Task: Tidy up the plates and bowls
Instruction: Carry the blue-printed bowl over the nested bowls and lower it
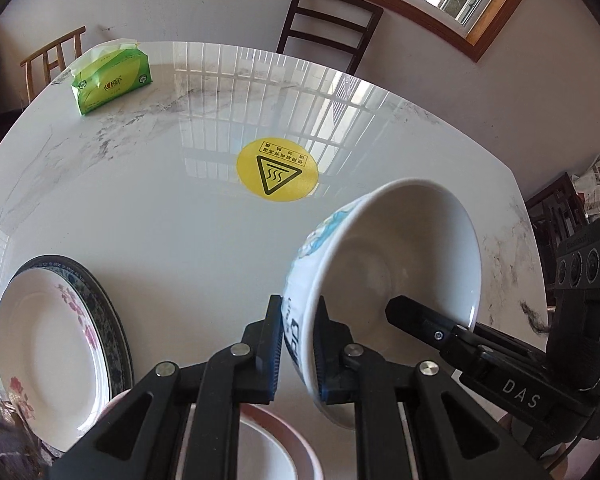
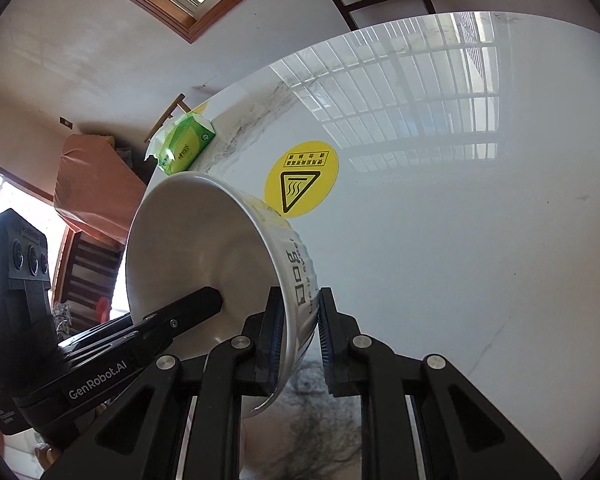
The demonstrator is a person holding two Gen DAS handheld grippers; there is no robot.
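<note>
Above the glossy white marble desk, I have both grippers' fingers pinching opposite rim walls of the tilted white ceramic bowl: left gripper, right gripper. I judge it rigid, slippery and fragile; rim grips suit it.

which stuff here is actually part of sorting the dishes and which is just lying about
Part of the job:
bowl, gripped by left gripper and right gripper
floral plates
pink-rimmed dish

Just lying about:
tissue pack
yellow warning sticker
dark chair
</note>
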